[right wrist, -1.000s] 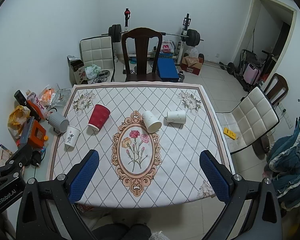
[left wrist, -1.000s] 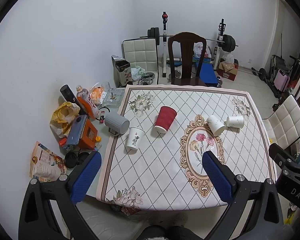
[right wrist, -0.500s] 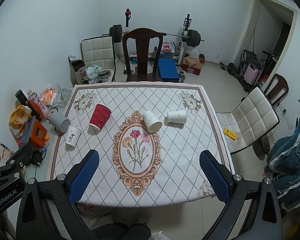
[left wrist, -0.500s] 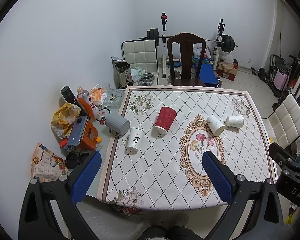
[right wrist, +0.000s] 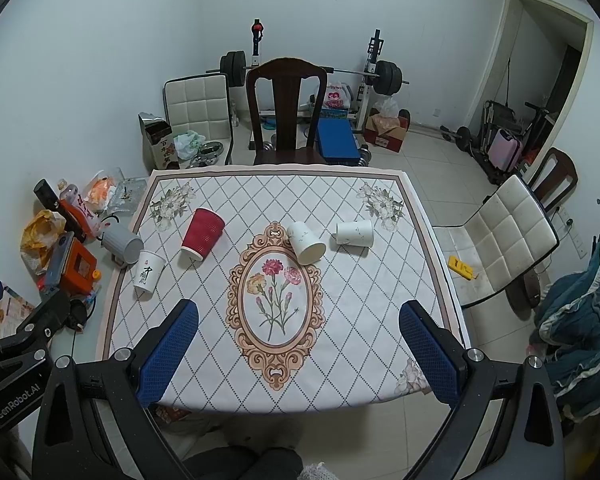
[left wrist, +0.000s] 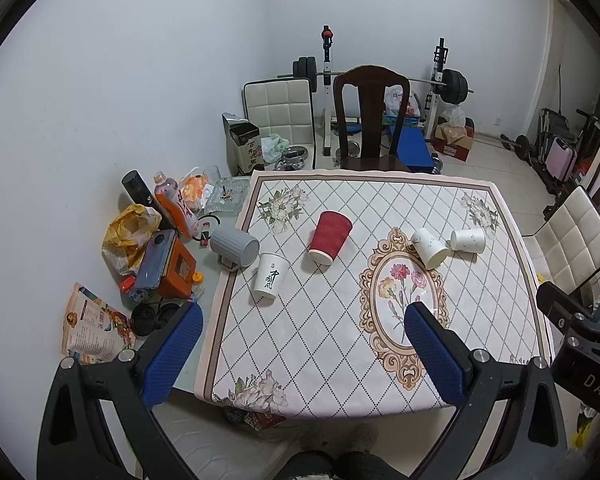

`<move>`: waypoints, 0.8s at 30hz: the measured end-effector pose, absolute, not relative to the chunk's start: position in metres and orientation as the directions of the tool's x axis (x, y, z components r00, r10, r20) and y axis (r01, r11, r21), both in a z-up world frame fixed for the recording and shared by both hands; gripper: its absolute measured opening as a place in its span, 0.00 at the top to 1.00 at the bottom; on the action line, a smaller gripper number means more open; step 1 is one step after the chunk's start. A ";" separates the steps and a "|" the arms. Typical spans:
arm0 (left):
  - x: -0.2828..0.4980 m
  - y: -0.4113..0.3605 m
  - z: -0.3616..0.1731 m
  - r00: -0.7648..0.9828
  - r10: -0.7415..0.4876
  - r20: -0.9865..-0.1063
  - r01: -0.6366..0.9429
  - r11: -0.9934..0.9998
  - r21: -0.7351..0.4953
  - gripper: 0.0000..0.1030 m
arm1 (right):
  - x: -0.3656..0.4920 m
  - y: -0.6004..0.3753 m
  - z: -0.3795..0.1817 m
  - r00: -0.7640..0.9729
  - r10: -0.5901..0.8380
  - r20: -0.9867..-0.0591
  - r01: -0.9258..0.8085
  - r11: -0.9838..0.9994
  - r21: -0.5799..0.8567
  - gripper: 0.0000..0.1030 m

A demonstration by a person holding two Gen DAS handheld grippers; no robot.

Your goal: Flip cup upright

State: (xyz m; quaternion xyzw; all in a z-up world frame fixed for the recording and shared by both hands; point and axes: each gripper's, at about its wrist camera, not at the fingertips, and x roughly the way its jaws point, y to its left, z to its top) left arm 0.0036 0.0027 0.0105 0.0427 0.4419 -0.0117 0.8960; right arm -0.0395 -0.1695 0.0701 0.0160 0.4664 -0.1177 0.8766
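Observation:
Several cups lie tipped on the patterned tablecloth (left wrist: 324, 320). A red ribbed cup (left wrist: 329, 237) (right wrist: 201, 233) lies left of the middle. A white cup with black writing (left wrist: 271, 276) (right wrist: 148, 272) lies near the left edge. Two white marbled cups (left wrist: 430, 247) (left wrist: 468, 240) lie right of the middle, also in the right wrist view (right wrist: 306, 242) (right wrist: 355, 233). A grey mug (left wrist: 236, 246) (right wrist: 122, 244) lies at the cloth's left edge. My left gripper (left wrist: 300, 350) and right gripper (right wrist: 299, 346) are both open, empty, high above the table's near edge.
A dark wooden chair (left wrist: 370, 116) stands at the table's far side, a white padded chair (right wrist: 500, 240) at its right. Bottles, bags and an orange box (left wrist: 172, 268) crowd the surface left of the cloth. Weight racks stand by the back wall.
Both views have shifted slightly; the table sits a little farther off. The cups have not moved and both grippers stay open.

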 end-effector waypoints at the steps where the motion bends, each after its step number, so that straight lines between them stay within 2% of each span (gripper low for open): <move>1: 0.005 0.004 0.012 0.609 0.016 -0.793 0.058 0.996 0.065 0.00 | -0.040 -0.169 0.070 0.537 -0.190 -0.822 0.220 0.972 -0.081 0.01; 24: -0.014 -0.003 0.014 0.614 0.015 -0.789 0.053 0.997 0.060 0.00 | -0.039 -0.170 0.069 0.536 -0.188 -0.823 0.218 0.973 -0.080 0.01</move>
